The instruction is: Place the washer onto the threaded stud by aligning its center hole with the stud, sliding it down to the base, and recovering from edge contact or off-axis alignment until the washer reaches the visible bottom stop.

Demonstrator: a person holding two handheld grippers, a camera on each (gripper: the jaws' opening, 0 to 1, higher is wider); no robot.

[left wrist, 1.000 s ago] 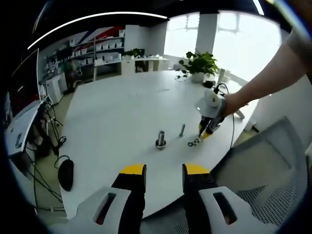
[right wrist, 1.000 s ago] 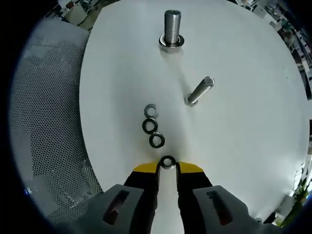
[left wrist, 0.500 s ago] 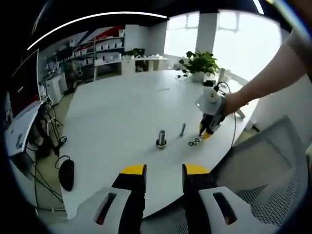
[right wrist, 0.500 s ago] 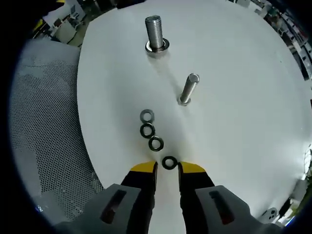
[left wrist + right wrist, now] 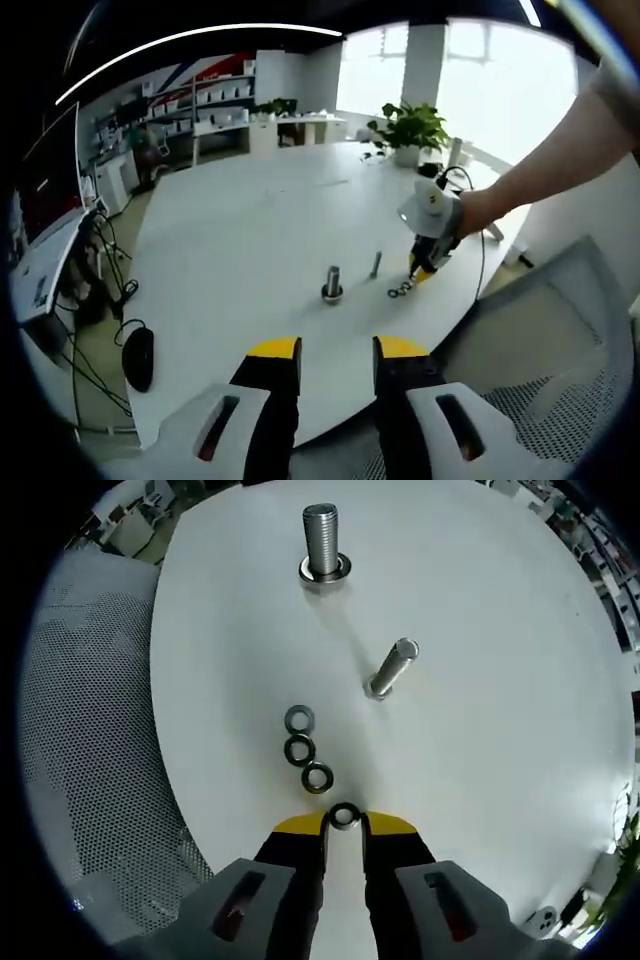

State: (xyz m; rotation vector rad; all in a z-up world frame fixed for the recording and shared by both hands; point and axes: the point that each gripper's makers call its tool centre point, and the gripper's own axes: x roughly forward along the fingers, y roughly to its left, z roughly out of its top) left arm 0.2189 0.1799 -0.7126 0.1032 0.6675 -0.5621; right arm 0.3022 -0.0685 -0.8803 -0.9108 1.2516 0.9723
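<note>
On the white round table (image 5: 500, 730), seen in the right gripper view, four washers lie flat in a short curved row leading up from the right gripper (image 5: 344, 825). The nearest washer (image 5: 344, 816) sits between the yellow jaw tips, which stand close on either side of it; whether they actually pinch it cannot be told. Just beyond it lie the second washer (image 5: 318, 777), the third washer (image 5: 299, 749) and the far washer (image 5: 298, 719) — the middle two touching or nearly so. Further along the table a thick threaded stud (image 5: 322, 542) stands upright on a ring-shaped base, well apart from the washers. Between stud and washers, off to the right, a thinner bolt (image 5: 391, 669) stands on its head, leaning in this view. A grey mesh chair (image 5: 90, 730) borders the table edge at left.

From the left gripper view, the left gripper (image 5: 336, 352) hangs off the table's near edge, its yellow-tipped jaws parted with nothing between them. Across the table a person's hand (image 5: 478, 212) holds the right gripper down at the washers, which read as small dark rings beside its tips. The stud stands near the table's middle, the bolt just beyond it. A potted plant (image 5: 408, 130) sits at the far edge — shelving lines the room behind.
</note>
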